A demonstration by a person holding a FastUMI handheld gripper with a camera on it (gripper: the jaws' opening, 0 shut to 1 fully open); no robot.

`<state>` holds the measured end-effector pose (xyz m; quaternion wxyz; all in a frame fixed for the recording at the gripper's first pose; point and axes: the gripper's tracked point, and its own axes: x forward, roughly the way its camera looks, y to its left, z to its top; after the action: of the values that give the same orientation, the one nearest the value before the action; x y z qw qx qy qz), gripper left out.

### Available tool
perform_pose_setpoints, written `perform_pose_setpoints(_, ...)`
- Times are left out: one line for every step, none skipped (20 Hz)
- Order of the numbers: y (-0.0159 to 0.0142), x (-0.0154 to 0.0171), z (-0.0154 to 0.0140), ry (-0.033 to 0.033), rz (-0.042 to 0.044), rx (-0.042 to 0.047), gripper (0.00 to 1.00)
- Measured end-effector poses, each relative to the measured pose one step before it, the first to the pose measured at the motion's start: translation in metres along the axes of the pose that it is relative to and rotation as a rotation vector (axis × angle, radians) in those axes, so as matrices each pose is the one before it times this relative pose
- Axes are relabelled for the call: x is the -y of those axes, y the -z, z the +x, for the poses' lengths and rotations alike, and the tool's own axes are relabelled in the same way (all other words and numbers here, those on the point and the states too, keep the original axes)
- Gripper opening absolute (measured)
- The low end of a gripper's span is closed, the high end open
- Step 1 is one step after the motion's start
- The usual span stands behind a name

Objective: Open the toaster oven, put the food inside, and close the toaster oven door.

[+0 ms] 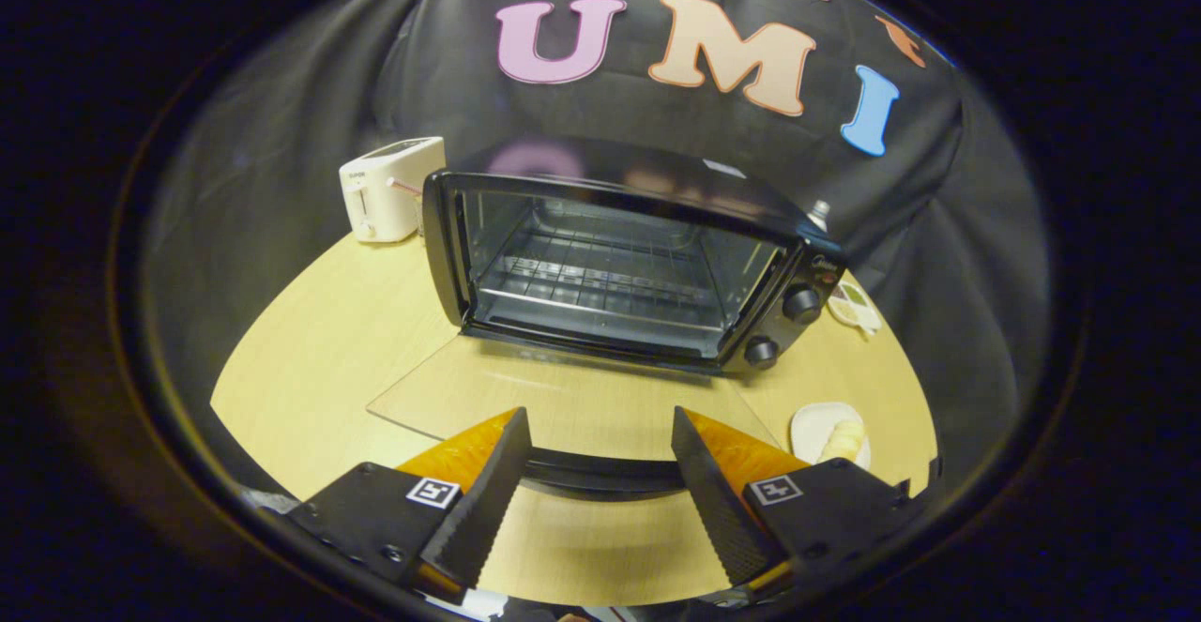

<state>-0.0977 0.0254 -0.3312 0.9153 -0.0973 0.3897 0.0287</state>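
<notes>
A black toaster oven (638, 265) stands on the round wooden table (319, 359), its glass door (563, 406) folded down flat toward me. Inside, the wire rack (600, 280) is bare. The door's dark handle (600, 472) lies between my fingers, a little beyond the tips. My gripper (600, 430) is open, with nothing held between the fingers. A small white plate (814, 427) carrying pale yellowish food (844, 439) sits on the table just past my right finger, partly hidden by it.
A white pop-up toaster (389, 189) stands behind the oven's left side. A small white dish (854, 308) with something on it lies to the right of the oven's two knobs (802, 305). Black cloth walls surround the table.
</notes>
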Motion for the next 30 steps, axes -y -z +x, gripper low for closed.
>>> perform_pose_setpoints(0.00413,-0.00126,0.00192,-0.00457,0.00567,-0.01097,0.97)
perform_pose_setpoints(0.0038,-0.0014,0.00283,-0.00492,0.00862,-0.00968,0.97)
perform_pose_setpoints(0.00381,-0.00202,0.00245,-0.00703,0.01226,-0.01083,0.97)
perform_pose_setpoints(0.00609,-0.0027,0.00279,-0.00781,0.01342,-0.01316,0.97)
perform_pose_setpoints(0.00453,-0.00186,0.0037,-0.00782,0.01302,-0.01476,0.97)
perform_pose_setpoints(0.00674,-0.00264,0.00368,-0.00555,0.00899,-0.01587,0.97)
perform_pose_setpoints(0.00739,-0.00242,0.00206,-0.00858,0.00506,-0.01718,0.97)
perform_pose_setpoints(0.00697,-0.00261,0.00131,-0.00821,0.00225,-0.01758,0.97)
perform_pose_setpoints(0.00784,-0.00379,0.00167,-0.00752,-0.0011,-0.01821,0.97)
perform_pose_setpoints(0.00404,-0.00115,0.0013,-0.00368,0.0035,-0.00751,0.96)
perform_pose_setpoints(0.00429,-0.00342,0.00194,-0.01232,0.01469,-0.0047,0.96)
perform_pose_setpoints(-0.00084,-0.0012,-0.0007,-0.0061,0.02587,0.00823,0.96)
perform_pose_setpoints(0.00073,-0.00026,0.00047,-0.00192,0.02217,-0.00071,0.96)
perform_pose_setpoints(0.0025,0.00045,0.00188,-0.00176,0.01661,-0.00444,0.96)
perform_pose_setpoints(0.00133,-0.00062,0.00056,-0.00052,0.00673,-0.0043,0.96)
perform_pose_setpoints(0.00083,-0.0003,0.00018,-0.00205,-0.00473,-0.00112,0.96)
perform_pose_setpoints(-0.00048,-0.00041,0.00018,-0.00196,-0.00479,-0.00107,0.97)
perform_pose_setpoints(0.00084,0.00032,0.0007,-0.00032,0.00129,-0.00075,0.97)
perform_pose_setpoints(0.00053,0.0003,0.00087,-0.00015,0.00278,-0.00308,0.97)
perform_pose_setpoints(0.00035,0.00055,-0.00042,0.00124,0.00202,-0.00138,0.97)
perform_pose_setpoints(-0.00276,0.00053,-0.00023,0.0024,0.00522,0.00377,0.96)
perform_pose_setpoints(-0.00364,0.00149,-0.00118,0.00489,0.00258,0.00775,0.96)
perform_pose_setpoints(-0.00444,0.00177,0.00009,0.00459,0.002,0.00557,0.97)
perform_pose_setpoints(-0.00427,0.00302,-0.00061,0.00636,0.00053,0.00305,0.96)
perform_pose_setpoints(-0.00482,0.00285,-0.00003,0.00353,0.00428,0.01021,0.96)
perform_pose_setpoints(-0.00557,0.00273,0.0,0.00306,0.0101,0.01343,0.96)
perform_pose_setpoints(-0.00763,0.00399,-0.00069,0.00277,0.01523,0.01556,0.96)
perform_pose_setpoints(-0.00724,0.00462,-0.00081,0.00461,0.01698,0.0153,0.96)
perform_pose_setpoints(-0.00843,0.00528,-0.00121,0.00745,0.0177,0.01572,0.96)
perform_pose_setpoints(-0.00769,0.00663,-0.00157,0.00915,0.01757,0.01313,0.96)
